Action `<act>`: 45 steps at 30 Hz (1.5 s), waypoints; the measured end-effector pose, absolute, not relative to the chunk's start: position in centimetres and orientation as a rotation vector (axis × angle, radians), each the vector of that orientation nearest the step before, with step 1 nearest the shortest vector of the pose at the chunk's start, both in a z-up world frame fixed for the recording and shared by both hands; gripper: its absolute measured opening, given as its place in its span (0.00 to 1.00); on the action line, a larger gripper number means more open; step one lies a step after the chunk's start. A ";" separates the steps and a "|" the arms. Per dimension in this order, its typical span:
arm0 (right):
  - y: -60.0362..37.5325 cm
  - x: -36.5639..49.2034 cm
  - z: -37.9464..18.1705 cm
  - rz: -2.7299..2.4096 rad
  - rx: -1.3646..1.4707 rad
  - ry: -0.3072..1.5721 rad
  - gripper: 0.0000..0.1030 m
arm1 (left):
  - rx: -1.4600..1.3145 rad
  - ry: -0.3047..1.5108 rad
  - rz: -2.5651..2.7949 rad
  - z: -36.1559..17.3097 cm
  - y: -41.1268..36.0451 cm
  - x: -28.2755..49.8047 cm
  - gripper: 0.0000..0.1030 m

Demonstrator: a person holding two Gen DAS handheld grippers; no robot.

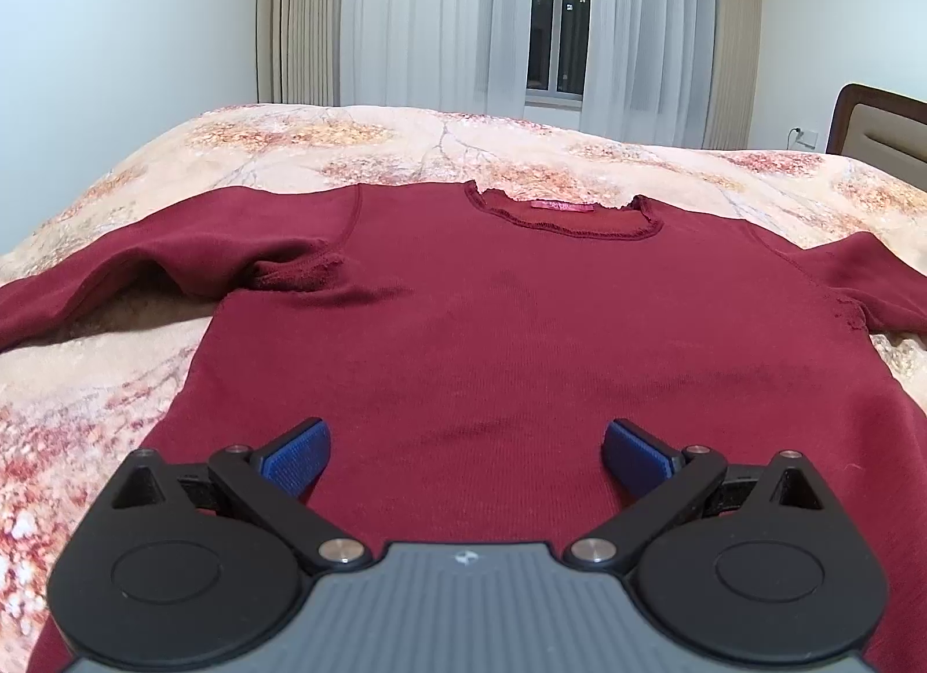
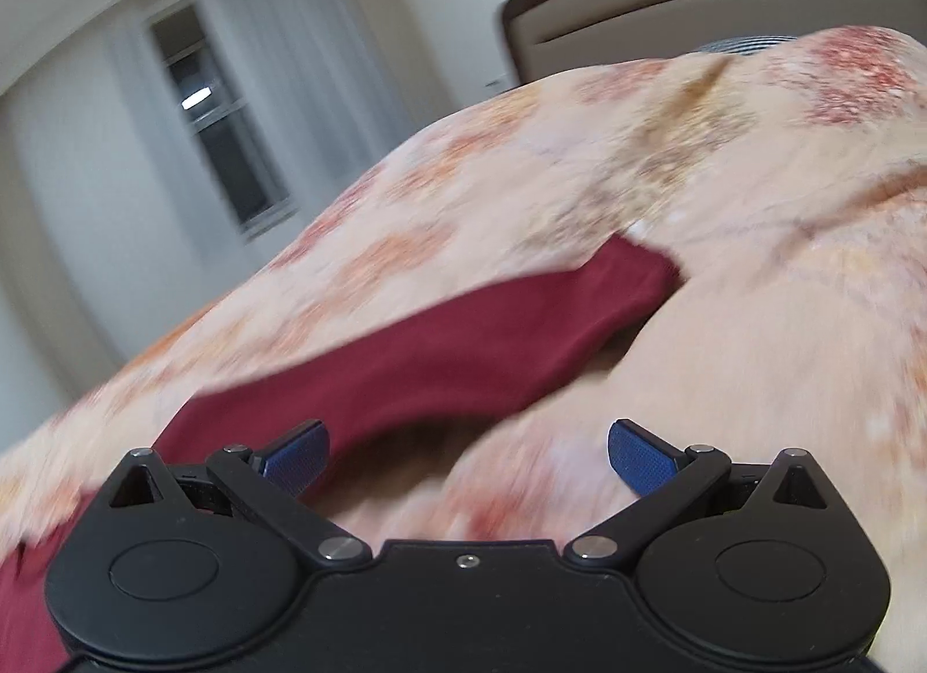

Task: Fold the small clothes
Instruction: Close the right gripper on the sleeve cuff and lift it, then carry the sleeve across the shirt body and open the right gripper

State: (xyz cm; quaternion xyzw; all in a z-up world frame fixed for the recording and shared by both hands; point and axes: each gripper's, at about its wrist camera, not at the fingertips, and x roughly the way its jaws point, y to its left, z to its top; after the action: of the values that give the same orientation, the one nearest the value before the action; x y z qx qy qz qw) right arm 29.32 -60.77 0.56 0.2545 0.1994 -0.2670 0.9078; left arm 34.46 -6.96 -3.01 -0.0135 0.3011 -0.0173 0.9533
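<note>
one dark red long-sleeved top [image 1: 492,325] is laid flat on the bed [image 1: 405,145], neckline pointed away twd the window [image 1: 556,12], hem nearest the left tongs [image 1: 467,455], w/ 2 sleeves spread out to either side. the left tongs are held wide open over the lower body of the top, nothing gripped. the right tongs [image 2: 468,455] are likewise spread wide & empty, over one sleeve [image 2: 463,348] stretched across the bedcover; that view is blurred.

Shirt [image 1: 521,337] lies flat on the bedspread [image 1: 116,383], collar [image 1: 565,215] at the far side, one sleeve [image 1: 145,261] out to the left, the other out to the right. Left gripper [image 1: 466,455] above the shirt's near hem, jaws spread. Right gripper [image 2: 468,455] above the right sleeve [image 2: 463,348], jaws spread. Window [image 1: 559,6] and curtains [image 1: 434,12] behind the bed; headboard [image 1: 880,122] at far right.
</note>
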 end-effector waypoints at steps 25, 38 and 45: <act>-62.2 34.4 1.8 -0.699 0.367 0.360 0.06 | -0.034 0.617 -0.035 -3.8 -6.9 34.6 1.00; -48.6 39.5 13.5 -0.271 0.168 0.216 0.05 | -0.092 0.626 -0.067 -1.3 -5.6 34.6 1.00; -38.4 42.9 14.6 -0.013 0.112 0.228 0.05 | -0.033 0.569 0.021 2.3 -2.7 34.2 1.00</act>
State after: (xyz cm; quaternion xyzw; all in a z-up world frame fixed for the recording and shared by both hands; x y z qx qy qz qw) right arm 42.86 -38.39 14.63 0.0557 0.1135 -0.0064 0.9920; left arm 34.16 -2.72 2.31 -0.0163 0.2806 0.0105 0.9596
